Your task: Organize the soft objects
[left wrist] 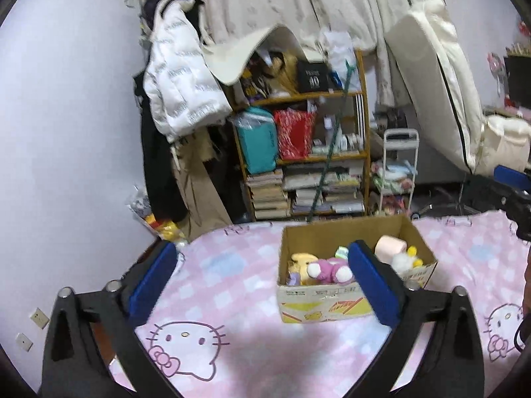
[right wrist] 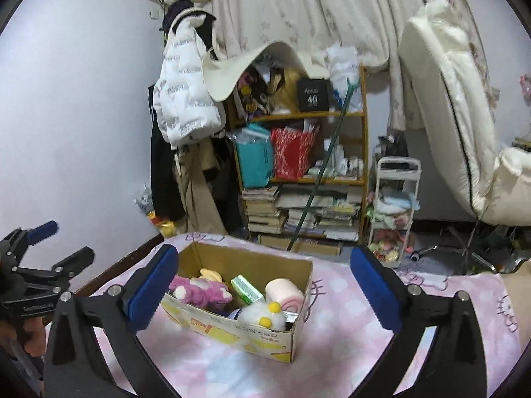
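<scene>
On the pink checked cat-print blanket (right wrist: 348,325) stands an open brown cardboard box (right wrist: 239,326), already holding a purple plush bear (right wrist: 199,290), a yellow plush toy (left wrist: 300,260), a pink rolled towel (right wrist: 285,293), a white fluffy toy with yellow spots (right wrist: 265,315) and a green packet (right wrist: 247,288). Both the left gripper (left wrist: 262,282) and the right gripper (right wrist: 265,298) hang over the blanket near the box with jaws spread wide, holding nothing. No loose soft things show on the blanket, so the gathering seems largely done.
</scene>
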